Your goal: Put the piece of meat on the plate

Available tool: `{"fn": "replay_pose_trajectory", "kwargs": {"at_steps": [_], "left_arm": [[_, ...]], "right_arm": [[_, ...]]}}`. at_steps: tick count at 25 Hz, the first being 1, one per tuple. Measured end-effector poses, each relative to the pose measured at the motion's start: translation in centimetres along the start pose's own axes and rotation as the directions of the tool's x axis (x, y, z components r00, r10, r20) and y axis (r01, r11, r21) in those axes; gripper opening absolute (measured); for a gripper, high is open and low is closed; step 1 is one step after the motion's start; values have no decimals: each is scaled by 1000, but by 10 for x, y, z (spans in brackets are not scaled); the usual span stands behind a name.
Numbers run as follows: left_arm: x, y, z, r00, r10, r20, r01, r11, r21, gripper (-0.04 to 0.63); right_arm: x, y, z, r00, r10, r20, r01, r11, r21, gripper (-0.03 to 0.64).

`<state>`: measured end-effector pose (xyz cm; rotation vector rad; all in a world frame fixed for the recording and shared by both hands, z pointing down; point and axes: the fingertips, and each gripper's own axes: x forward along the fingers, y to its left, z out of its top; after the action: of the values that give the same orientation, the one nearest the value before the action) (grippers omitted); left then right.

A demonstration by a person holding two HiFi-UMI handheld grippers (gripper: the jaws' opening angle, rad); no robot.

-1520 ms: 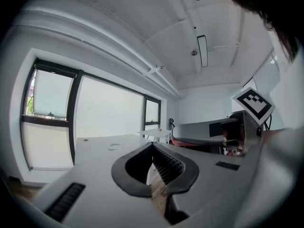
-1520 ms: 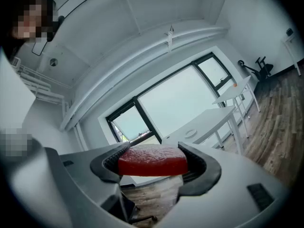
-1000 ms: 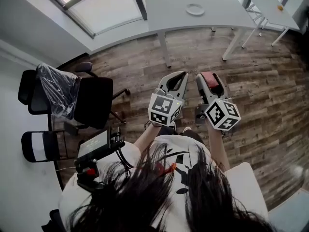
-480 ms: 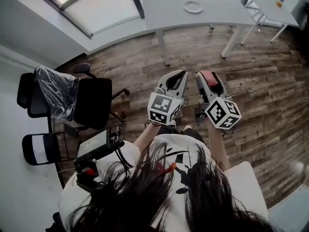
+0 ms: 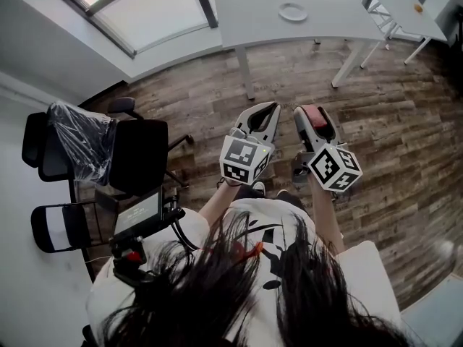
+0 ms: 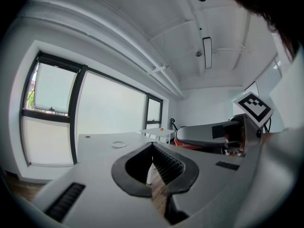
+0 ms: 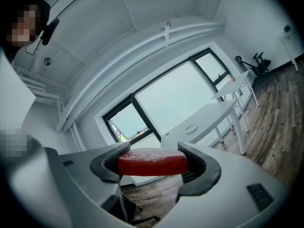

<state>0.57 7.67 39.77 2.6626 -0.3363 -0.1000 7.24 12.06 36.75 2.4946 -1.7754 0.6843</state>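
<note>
The left gripper (image 6: 153, 150) is pressed together on nothing, held over the wooden floor (image 5: 181, 100). Just beside it, the right gripper (image 5: 313, 118) pinches the red meat (image 7: 152, 162) flat between its jaws. The plate (image 5: 293, 11) sits around the middle of the tabletop (image 5: 253, 13), well apart from both.

In the head view the flat red slab of meat (image 5: 313, 115) shows only as a short strip between the fingers (image 5: 299, 127) of the right gripper (image 5: 312, 111). The small round white plate (image 5: 293, 11) on the long white surface (image 5: 325, 24) is too small to tell whether anything lies on it (the tiny orange object (image 5: 418, 7) is equally unreadable). Dark hair (image 5: 239, 295) hides the person's shoulders.
</note>
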Motion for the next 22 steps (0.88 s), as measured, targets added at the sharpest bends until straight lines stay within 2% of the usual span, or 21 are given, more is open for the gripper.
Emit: {"fn": "replay_pose_trajectory", "kwargs": {"at_steps": [19, 22], "left_arm": [[-7, 7, -18, 1000, 6, -12, -6, 1000, -13, 6], [14, 13, -16, 1000, 15, -16, -15, 1000, -14, 6]], "right_arm": [[-2, -1, -18, 1000, 6, -3, -6, 999, 36, 325], [14, -16, -10, 1000, 11, -13, -10, 999, 40, 325]]}}
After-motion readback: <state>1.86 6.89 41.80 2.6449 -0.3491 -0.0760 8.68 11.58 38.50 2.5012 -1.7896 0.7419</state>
